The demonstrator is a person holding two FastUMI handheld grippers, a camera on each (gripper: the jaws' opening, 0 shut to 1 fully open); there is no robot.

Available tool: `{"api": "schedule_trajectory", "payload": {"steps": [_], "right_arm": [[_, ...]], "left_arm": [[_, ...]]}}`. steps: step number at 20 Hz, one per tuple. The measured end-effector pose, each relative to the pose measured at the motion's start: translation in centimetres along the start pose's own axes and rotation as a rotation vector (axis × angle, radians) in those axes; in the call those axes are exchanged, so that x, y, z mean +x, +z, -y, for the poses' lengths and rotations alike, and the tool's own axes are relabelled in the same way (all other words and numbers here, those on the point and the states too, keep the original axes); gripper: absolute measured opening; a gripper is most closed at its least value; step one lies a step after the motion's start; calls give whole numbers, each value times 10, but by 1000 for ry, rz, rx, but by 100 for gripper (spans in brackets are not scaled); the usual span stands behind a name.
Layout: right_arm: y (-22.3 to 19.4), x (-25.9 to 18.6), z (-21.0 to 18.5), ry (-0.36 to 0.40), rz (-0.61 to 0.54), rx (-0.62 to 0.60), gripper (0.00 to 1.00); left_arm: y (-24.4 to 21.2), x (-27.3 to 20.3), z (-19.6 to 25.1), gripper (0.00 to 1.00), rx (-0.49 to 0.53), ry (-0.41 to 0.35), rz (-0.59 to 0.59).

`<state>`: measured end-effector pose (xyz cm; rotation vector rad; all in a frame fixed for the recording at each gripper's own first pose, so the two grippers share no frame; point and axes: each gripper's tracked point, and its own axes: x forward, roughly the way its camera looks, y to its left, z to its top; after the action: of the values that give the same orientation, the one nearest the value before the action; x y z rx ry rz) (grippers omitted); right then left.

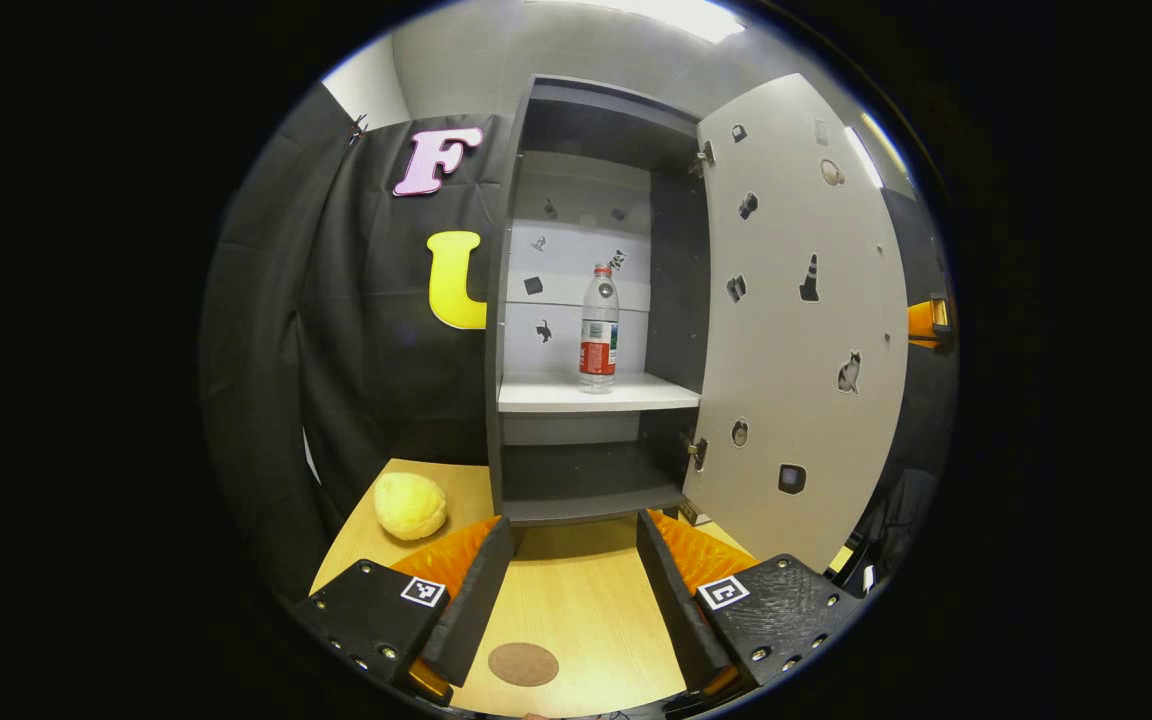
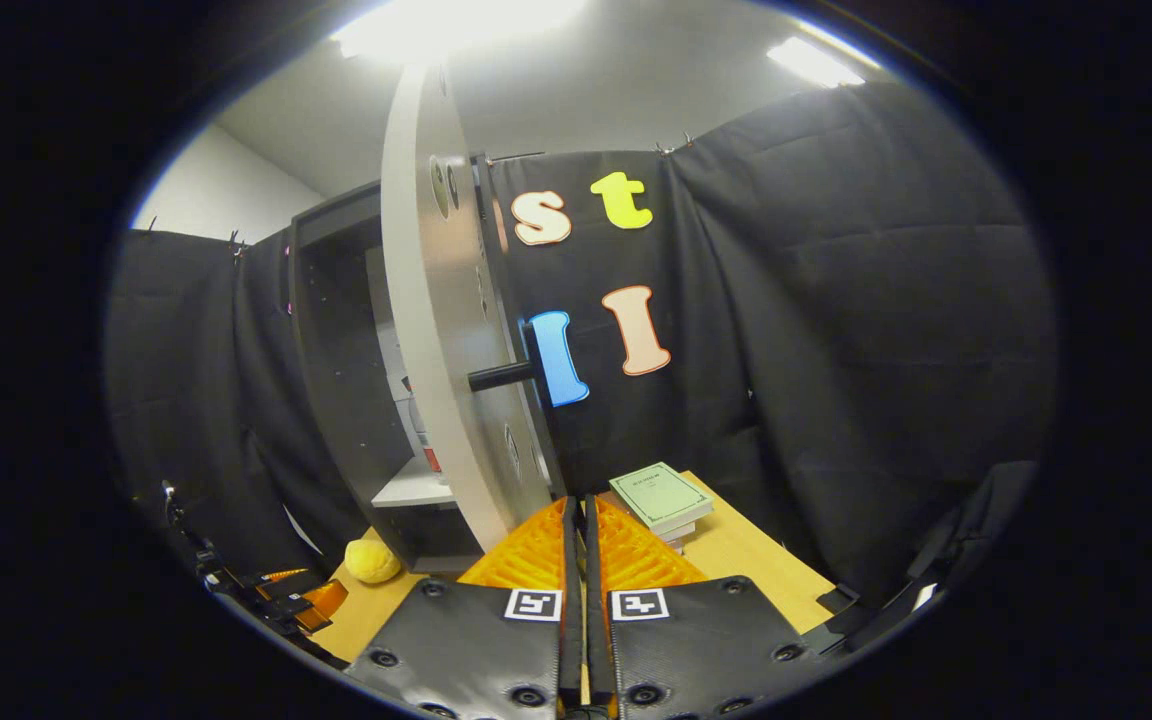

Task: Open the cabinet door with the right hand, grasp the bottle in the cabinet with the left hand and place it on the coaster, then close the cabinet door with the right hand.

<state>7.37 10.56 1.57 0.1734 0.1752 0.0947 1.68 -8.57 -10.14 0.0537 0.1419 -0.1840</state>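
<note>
Bottle [image 1: 598, 328] stands upright on the cabinet's white shelf [image 1: 546, 394], door [image 1: 796, 320] swung wide, left gripper [image 1: 574, 590] spread facing it, right gripper [image 2: 577, 540] pressed together, empty.

wooden table [image 1: 576, 610], grey wall [image 2: 206, 190], ceiling lights [image 2: 456, 20]

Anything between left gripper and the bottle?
No obstacle: in the left gripper view, bare table and the cabinet's lower shelf edge lie between the open left gripper and bottle.
</note>
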Motion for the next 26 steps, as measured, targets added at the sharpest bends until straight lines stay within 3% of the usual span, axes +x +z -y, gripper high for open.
{"api": "schedule_trajectory", "payload": {"steps": [4,9,14,15,16,17,18,23,24,26], "right_arm": [[13,-19,20,-10,-5,11,0],[48,-21,72,-123,64,55,3],[63,7,112,-210,88,33,0],[65,14,115,-215,91,30,4],[67,24,115,-209,91,32,7],[68,36,114,-203,89,35,22],[67,48,114,-201,79,23,30],[66,96,124,-207,69,-79,29],[66,107,125,-201,60,-86,40],[66,125,128,-194,53,-99,47]], "left_arm": [[-3,5,-8,71,1,11,-3],[9,19,-16,73,13,18,12],[40,37,-15,73,15,44,73],[45,42,-14,70,11,52,72],[49,48,-13,73,10,52,65],[54,56,-12,70,18,61,61],[60,63,-14,73,28,66,63],[104,101,-10,73,58,77,113],[112,110,-9,70,60,84,130],[124,126,-3,73,41,79,147]]}}
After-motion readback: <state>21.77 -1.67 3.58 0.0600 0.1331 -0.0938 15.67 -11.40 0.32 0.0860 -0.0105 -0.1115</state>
